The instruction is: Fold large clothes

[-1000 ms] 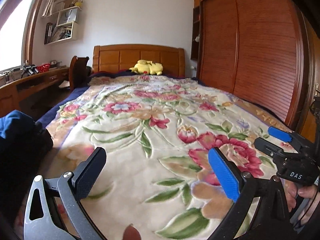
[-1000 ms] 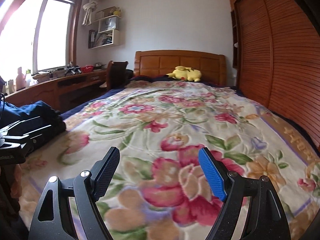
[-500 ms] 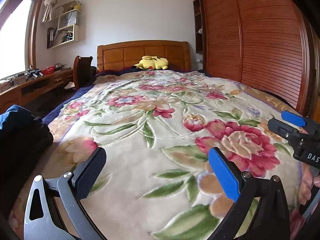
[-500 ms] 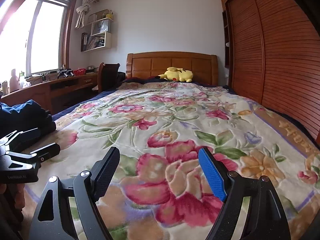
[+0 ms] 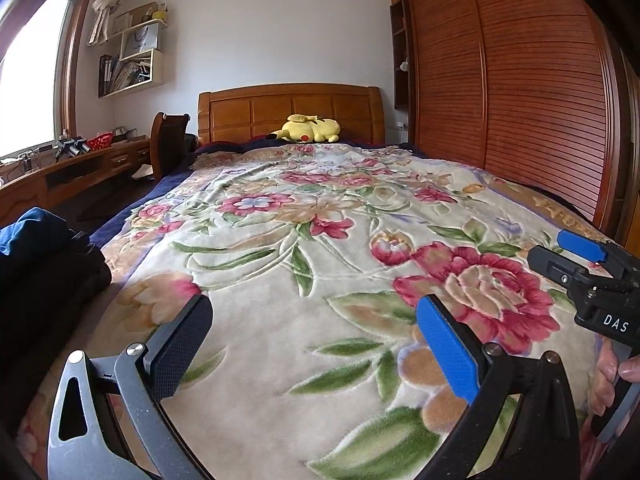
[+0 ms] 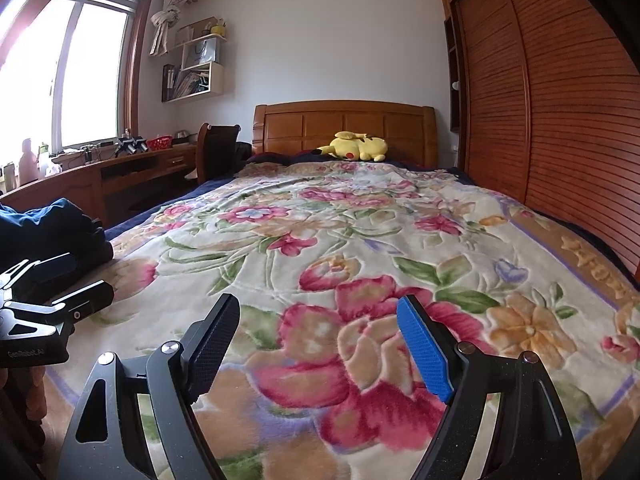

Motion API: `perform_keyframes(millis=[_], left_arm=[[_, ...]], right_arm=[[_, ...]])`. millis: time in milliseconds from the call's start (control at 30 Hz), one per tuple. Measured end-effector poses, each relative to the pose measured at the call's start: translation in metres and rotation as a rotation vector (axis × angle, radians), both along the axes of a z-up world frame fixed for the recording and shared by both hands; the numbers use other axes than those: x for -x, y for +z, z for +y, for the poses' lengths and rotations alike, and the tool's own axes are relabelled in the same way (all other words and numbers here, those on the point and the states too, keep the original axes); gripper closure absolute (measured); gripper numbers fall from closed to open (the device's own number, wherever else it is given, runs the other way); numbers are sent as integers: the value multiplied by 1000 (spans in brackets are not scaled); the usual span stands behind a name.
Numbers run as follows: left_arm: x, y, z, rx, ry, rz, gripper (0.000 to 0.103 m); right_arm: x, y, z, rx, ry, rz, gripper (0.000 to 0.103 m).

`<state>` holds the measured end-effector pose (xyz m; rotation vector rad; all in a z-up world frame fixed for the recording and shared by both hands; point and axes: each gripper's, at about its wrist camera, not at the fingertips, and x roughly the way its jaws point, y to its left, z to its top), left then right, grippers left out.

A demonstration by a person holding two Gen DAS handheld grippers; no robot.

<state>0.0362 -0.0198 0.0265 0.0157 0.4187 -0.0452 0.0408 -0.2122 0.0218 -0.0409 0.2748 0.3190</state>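
Jaws spread and empty on left gripper [image 5: 314,338] and right gripper [image 6: 318,330], over floral blanket [image 5: 320,240]. Dark clothes pile [image 5: 44,256] heaped near left; stage unclear

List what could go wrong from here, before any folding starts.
1. The dark clothes pile sits at the bed's left edge; a careless pull could drag part of it off.
2. Both hand-held grippers, left and right, are open and close together over the floral blanket; they might collide.
3. Fingers closing low might pinch the plush blanket along with a garment.
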Motion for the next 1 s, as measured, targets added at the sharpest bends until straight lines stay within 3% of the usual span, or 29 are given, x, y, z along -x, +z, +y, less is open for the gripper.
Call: perform_keyframes(millis=[1000], left_arm=[[2, 2, 3, 1, 6, -6, 1]], right_arm=[[6, 4, -3, 8, 4, -15, 20]])
